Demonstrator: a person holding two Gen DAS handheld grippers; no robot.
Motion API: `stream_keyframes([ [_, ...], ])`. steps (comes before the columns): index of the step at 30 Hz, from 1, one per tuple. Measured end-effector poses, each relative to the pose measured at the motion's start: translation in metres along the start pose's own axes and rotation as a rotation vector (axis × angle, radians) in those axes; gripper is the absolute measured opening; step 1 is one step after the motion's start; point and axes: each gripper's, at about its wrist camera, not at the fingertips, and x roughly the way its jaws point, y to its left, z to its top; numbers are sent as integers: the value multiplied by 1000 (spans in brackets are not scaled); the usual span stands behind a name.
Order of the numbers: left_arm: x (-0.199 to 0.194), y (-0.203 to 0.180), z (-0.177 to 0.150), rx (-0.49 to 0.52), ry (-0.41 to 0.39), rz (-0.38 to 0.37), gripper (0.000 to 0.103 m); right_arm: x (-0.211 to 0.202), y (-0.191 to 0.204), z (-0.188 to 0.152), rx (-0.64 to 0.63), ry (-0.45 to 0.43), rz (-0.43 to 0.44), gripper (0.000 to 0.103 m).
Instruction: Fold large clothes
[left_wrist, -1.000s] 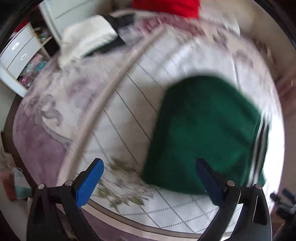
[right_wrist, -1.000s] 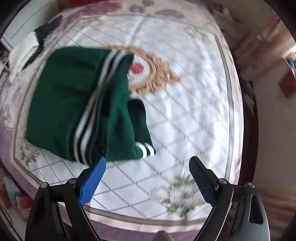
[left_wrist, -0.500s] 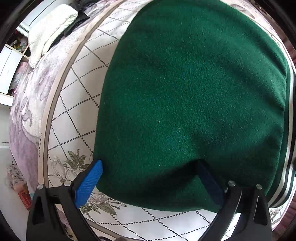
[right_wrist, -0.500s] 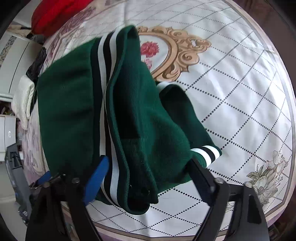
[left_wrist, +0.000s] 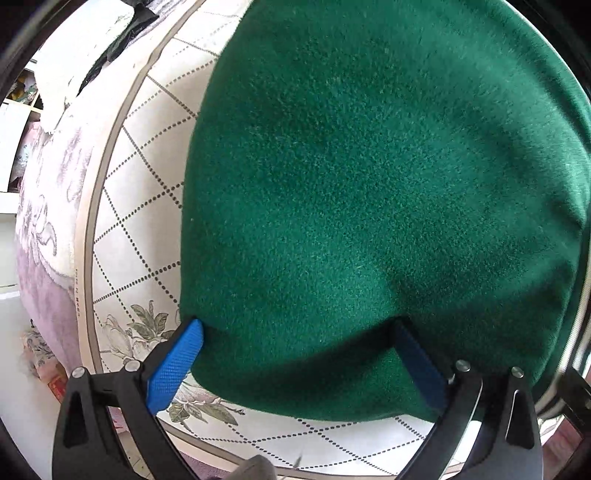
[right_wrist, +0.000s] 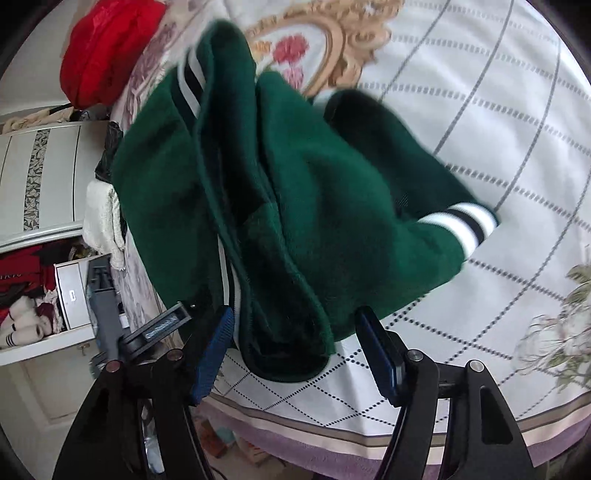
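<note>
Left wrist view: the green sweater (left_wrist: 369, 203) lies folded on the quilted bedspread (left_wrist: 140, 229), filling 12 to 4 o'clock. The left gripper (left_wrist: 295, 332) straddles its near edge, jaws wide, pinching nothing. The right gripper (right_wrist: 295, 328), having just narrowed, brackets the striped hem, unclamped. About 1 fold remains; the cuff (right_wrist: 461, 225) strays at 3 o'clock.

A dark green fleece garment (right_wrist: 303, 206) with black-and-white striped trim lies bunched on the white quilted bedspread (right_wrist: 498, 122), just beside its gold ornamental medallion (right_wrist: 351, 33). The right gripper (right_wrist: 295, 332) hangs over the garment's near folded edge, blue pads spread on either side of it. A red bundle (right_wrist: 107, 48) sits beyond the garment.
</note>
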Motion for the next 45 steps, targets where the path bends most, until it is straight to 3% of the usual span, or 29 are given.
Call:
stream_keyframes([
  [2,-9,3,-1,1,-20,8,103,11,0,-1,-17,-3,-15,77],
  [4,-19,8,-4,1,-45,18,103,13,2,-3,-38,-44,-31,50],
  [5,-25,11,-6,-2,-61,26,103,10,4,-3,-54,-73,-40,28],
  [6,-30,14,-8,-8,-77,27,103,3,7,-6,-54,-96,-52,20],
  [11,-39,31,-12,-30,-99,73,103,-39,37,-18,-80,-193,-60,11],
  [13,-33,35,-11,-30,-87,79,103,-60,55,-19,-129,-249,-78,11],
  [16,-31,42,-10,-50,-74,60,103,-71,81,-10,-246,-323,-187,11],
  [20,-47,69,-8,-77,-125,37,103,-35,59,28,-189,-102,-226,13],
  [21,-52,75,-10,-91,-135,27,103,-33,54,34,-188,-65,-221,18],
  [22,-53,81,-8,-106,-142,14,103,-34,47,38,-188,-43,-218,24],
  [23,-50,89,-7,-124,-146,-2,103,-36,44,42,-196,-41,-234,44],
  [24,-47,97,-1,-141,-146,-29,103,-41,42,46,-214,-69,-251,71],
  [26,-37,109,9,-166,-138,-87,103,-46,41,54,-262,-108,-248,103],
  [32,14,98,50,-66,-27,-362,103,-2,-4,91,-204,28,-190,103],
  [37,31,82,67,-5,-1,-563,103,32,-21,112,-202,147,-43,103],
  [40,37,73,72,-2,-6,-637,103,46,-21,122,-220,204,9,103],
  [43,32,68,71,10,-70,-628,103,50,-16,125,-242,200,64,103],
  [44,27,68,70,9,-102,-628,99,51,-14,123,-238,204,88,98],
  [45,24,68,70,11,-125,-624,91,52,-11,121,-232,217,150,59],
])
